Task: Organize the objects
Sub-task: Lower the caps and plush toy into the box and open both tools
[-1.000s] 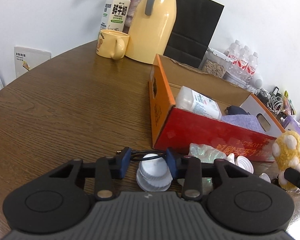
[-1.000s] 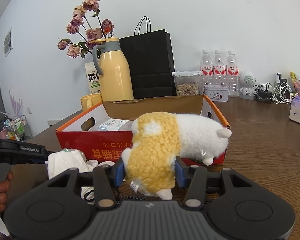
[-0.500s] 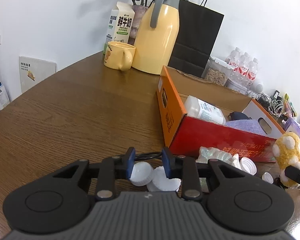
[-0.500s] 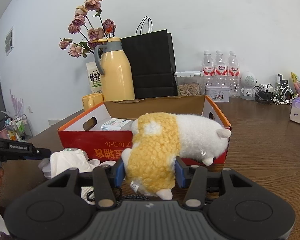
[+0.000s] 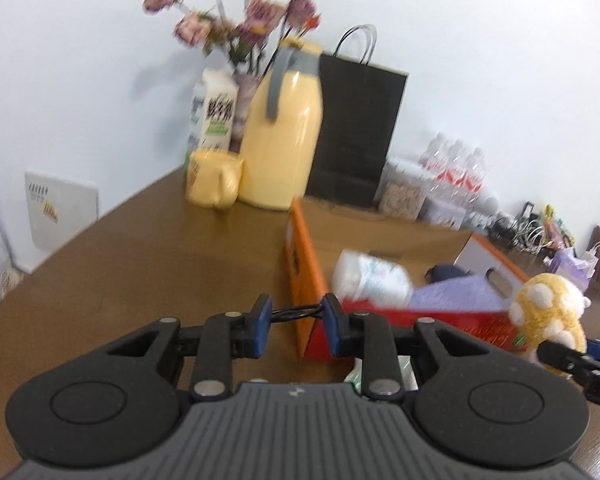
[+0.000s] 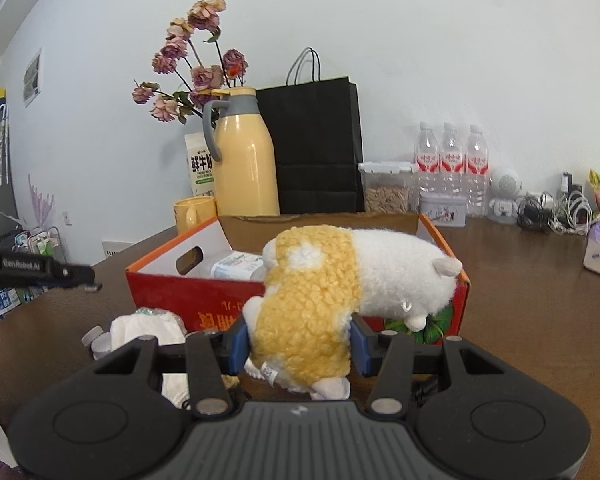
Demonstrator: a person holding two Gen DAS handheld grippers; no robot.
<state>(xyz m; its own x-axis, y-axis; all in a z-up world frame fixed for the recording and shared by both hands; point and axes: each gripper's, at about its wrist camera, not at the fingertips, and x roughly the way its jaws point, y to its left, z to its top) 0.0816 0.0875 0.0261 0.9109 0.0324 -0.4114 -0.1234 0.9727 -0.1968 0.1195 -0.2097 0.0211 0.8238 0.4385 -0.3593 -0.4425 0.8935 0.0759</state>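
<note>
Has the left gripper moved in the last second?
Yes. The left gripper has lifted up off the white cups: against the red box, its open fingers now frame the box corner instead.

Plush toy (image 6: 340,292): yellow curly fleece over rear half, white over front half, one white patch on the yellow. Cardboard box (image 6: 220,300): red front with yellow lettering, orange rim, white inside walls. Thermos jug (image 6: 244,168): pale yellow, grey handle and collar. Mug (image 6: 192,212): yellow. Paper bag (image 6: 316,148): black. Counter (image 6: 520,272): dark brown wood grain. Claw pads (image 6: 238,344): blue.
</note>
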